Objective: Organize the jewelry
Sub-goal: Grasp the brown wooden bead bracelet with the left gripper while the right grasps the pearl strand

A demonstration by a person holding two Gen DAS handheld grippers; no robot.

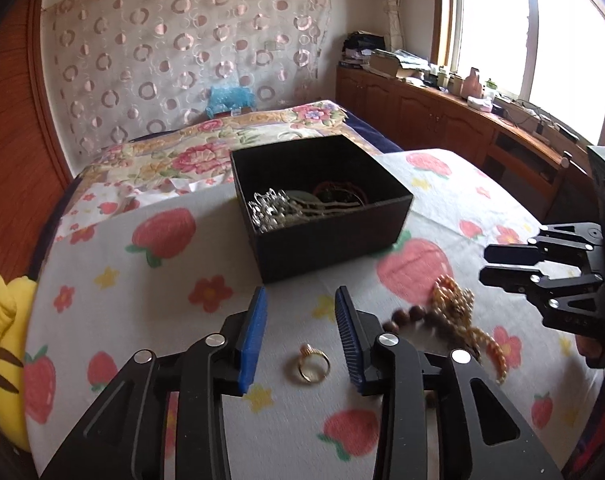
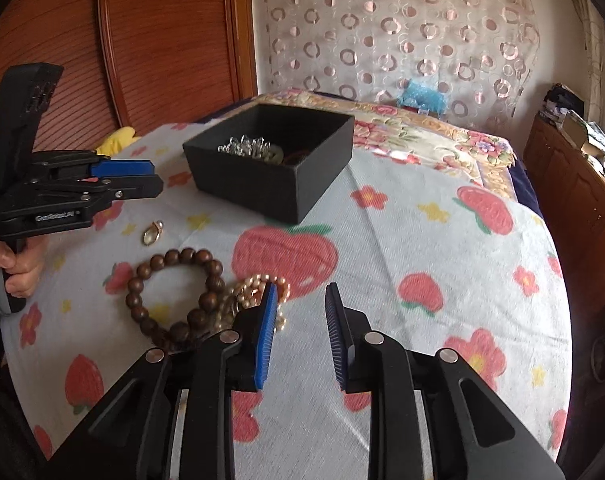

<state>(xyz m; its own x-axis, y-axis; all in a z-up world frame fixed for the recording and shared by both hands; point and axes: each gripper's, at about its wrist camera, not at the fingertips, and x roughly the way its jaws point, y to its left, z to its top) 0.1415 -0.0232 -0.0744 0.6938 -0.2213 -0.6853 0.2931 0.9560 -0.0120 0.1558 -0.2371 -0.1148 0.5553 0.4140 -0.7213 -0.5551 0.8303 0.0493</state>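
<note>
gold ring (image 1: pixel 311 366) lies between the parted, empty left gripper (image 1: pixel 300 334): light, hard, slippery, best pinched across its band; right gripper (image 2: pixel 301 334) gapes empty.

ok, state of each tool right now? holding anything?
Left tool: open, empty, with the gold ring lying on the cloth between its fingers.
Right tool: open, empty, beside the pearl strand.
</note>
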